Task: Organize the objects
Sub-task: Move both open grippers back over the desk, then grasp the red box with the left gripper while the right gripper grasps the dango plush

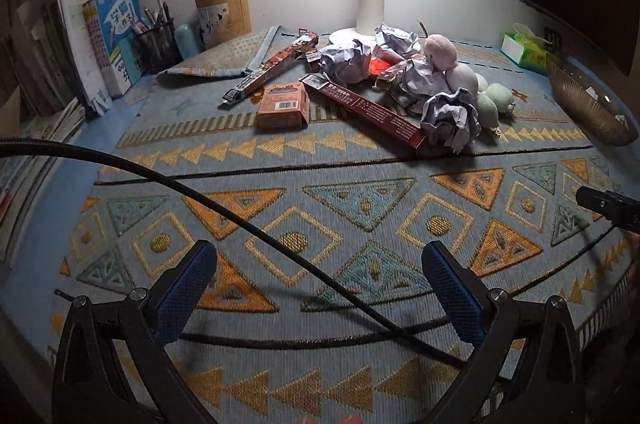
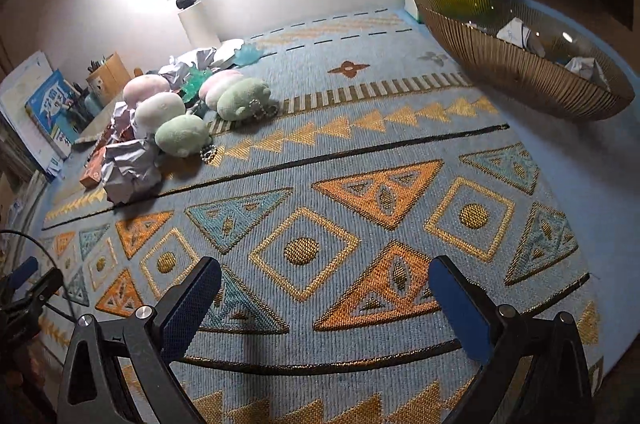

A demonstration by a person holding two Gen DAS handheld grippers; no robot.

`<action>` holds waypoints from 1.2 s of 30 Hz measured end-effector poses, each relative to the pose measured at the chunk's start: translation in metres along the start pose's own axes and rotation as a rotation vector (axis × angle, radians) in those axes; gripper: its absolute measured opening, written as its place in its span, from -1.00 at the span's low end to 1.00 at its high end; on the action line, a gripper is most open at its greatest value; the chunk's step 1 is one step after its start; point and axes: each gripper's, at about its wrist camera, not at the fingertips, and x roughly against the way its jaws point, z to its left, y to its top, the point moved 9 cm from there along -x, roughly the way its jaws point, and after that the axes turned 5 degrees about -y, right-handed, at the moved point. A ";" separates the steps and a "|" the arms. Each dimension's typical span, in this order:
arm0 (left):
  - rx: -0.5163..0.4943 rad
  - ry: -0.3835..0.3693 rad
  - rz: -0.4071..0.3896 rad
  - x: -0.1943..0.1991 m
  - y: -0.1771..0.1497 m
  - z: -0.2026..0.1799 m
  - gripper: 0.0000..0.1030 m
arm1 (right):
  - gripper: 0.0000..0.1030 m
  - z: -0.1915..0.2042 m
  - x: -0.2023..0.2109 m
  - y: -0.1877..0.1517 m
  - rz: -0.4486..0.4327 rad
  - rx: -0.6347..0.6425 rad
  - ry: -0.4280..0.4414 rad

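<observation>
A heap of clutter lies mid-desk on the patterned mat (image 1: pixel 320 192): crumpled paper balls (image 1: pixel 452 118), long red boxes (image 1: pixel 368 112), an orange box (image 1: pixel 283 106), and round plush toys, pink (image 1: pixel 440 52) and pale green (image 1: pixel 490 108). In the right wrist view the plush toys (image 2: pixel 182 136) and a paper ball (image 2: pixel 130 170) sit at the left. A ribbed amber glass bowl (image 2: pixel 520 72) at the right holds some crumpled paper. My left gripper (image 1: pixel 320 288) hangs open over bare mat, well short of the heap. My right gripper (image 2: pixel 326 304) is open too, empty, above the mat.
Books (image 1: pixel 116 36), pen holders (image 1: pixel 156 40) and a folded cloth (image 1: pixel 224 56) line the back left. A white lamp base (image 1: pixel 370 8) stands behind the heap; a green tissue box (image 1: pixel 524 50) is at the back right. A black cable (image 1: pixel 240 220) crosses the left wrist view.
</observation>
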 end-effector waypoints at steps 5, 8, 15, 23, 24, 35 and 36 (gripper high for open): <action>-0.045 -0.010 0.013 0.007 -0.015 -0.008 0.99 | 1.00 0.025 -0.005 -0.002 -0.067 0.113 -0.044; -0.038 -0.018 0.026 -0.002 -0.011 -0.015 0.99 | 1.00 0.033 -0.010 0.003 -0.056 0.142 -0.012; -0.028 -0.017 0.031 -0.038 0.026 -0.036 0.99 | 1.00 0.061 -0.031 0.021 0.016 0.303 0.106; -0.058 0.052 0.082 -0.089 0.062 -0.045 0.99 | 1.00 0.074 -0.072 0.071 0.008 0.348 0.141; -0.038 0.044 0.086 -0.094 0.067 -0.043 0.99 | 1.00 0.075 -0.078 0.078 0.007 0.350 0.143; 0.074 -0.001 0.109 -0.119 0.084 -0.027 1.00 | 1.00 0.080 -0.109 0.118 0.007 0.338 0.137; 0.073 0.000 0.109 -0.119 0.084 -0.027 1.00 | 1.00 0.080 -0.109 0.118 0.005 0.339 0.135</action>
